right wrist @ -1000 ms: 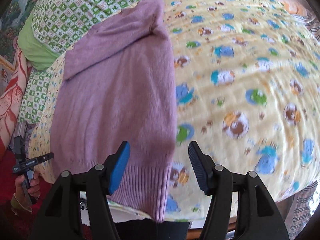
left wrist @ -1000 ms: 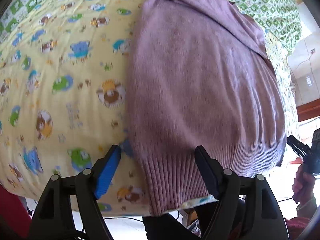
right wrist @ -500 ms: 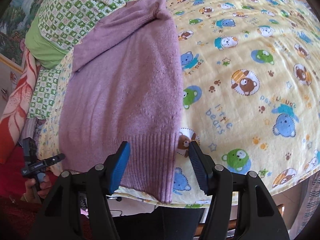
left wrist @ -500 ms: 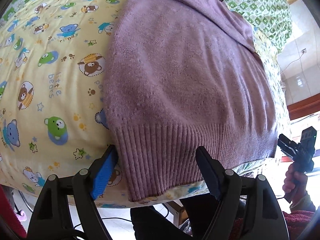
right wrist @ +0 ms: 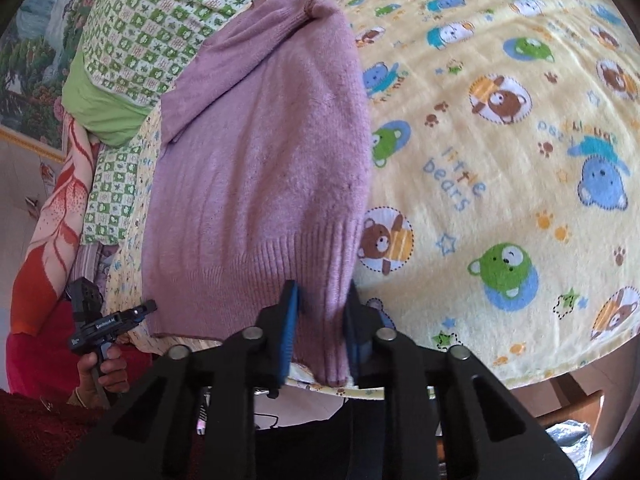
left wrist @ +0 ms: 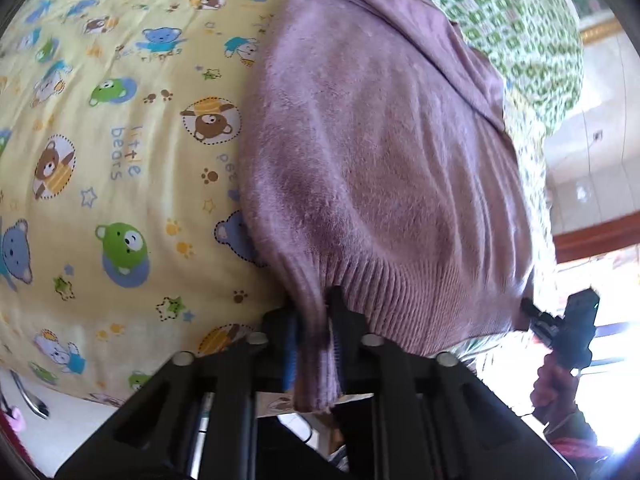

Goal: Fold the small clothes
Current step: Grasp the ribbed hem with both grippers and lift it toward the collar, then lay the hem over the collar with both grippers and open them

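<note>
Fuzzy mauve sweater [left wrist: 384, 168] (ribbed hem) pinched by both tools.

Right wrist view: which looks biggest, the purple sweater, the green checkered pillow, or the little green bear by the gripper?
1. purple sweater
2. green checkered pillow, partly hidden, farther away, so true size unsure
3. green bear

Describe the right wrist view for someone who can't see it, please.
The right gripper pinches the ribbed hem corner of a purple sweater, jaws closed on the fabric. The sweater lies on a yellow bear-print blanket; at far left, a hand holds the left gripper by the opposite hem corner.
</note>
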`<state>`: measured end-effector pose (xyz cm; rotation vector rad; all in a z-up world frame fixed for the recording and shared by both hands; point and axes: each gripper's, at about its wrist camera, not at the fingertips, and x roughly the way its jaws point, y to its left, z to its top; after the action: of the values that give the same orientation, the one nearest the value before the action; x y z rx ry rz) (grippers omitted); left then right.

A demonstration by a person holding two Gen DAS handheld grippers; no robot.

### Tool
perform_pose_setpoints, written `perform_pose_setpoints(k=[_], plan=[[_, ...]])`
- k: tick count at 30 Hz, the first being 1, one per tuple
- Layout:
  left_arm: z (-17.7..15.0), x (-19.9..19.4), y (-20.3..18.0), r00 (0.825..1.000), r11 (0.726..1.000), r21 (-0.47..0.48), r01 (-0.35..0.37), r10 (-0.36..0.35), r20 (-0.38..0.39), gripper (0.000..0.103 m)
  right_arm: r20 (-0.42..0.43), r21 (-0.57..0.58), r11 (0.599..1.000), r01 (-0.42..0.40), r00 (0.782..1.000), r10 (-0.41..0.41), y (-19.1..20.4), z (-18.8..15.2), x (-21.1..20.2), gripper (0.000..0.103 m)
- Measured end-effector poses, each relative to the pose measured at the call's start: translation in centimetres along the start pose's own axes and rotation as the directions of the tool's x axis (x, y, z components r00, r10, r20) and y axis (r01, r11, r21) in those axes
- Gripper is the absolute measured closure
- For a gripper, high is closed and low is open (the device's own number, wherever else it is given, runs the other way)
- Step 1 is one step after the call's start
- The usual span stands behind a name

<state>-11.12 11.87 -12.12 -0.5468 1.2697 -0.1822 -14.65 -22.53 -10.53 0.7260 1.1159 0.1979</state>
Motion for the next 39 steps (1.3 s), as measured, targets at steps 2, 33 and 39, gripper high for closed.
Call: perform_pose_setpoints(k=[2, 33, 39], plan=[[-0.2, -0.3, -0.3, 1.000, 1.000, 0.006, -0.010, 0.009, 0.020, 0.097, -0.003, 0.006, 1.000, -0.006, 1.000, 0.006, -0.1, 0.0, -0.1, 0.094], [17.4, -9.0, -8.3, 0.898, 0.984, 0.108, 0.141, -0.173, 0.404, 0.099, 0.272, -0.107, 0.963, -0.246, 0.925, 0.267, 6.4, 16.9, -5.6, 0.097], [24.6, -7.3, -9.8, 0.892, 0.989, 0.099, 0.108, -0.141, 0.430, 0.099, 0.278, -0.121, 0.968, -0.221, 0.928, 0.246, 7.5, 23.5, -3.1, 0.097]])
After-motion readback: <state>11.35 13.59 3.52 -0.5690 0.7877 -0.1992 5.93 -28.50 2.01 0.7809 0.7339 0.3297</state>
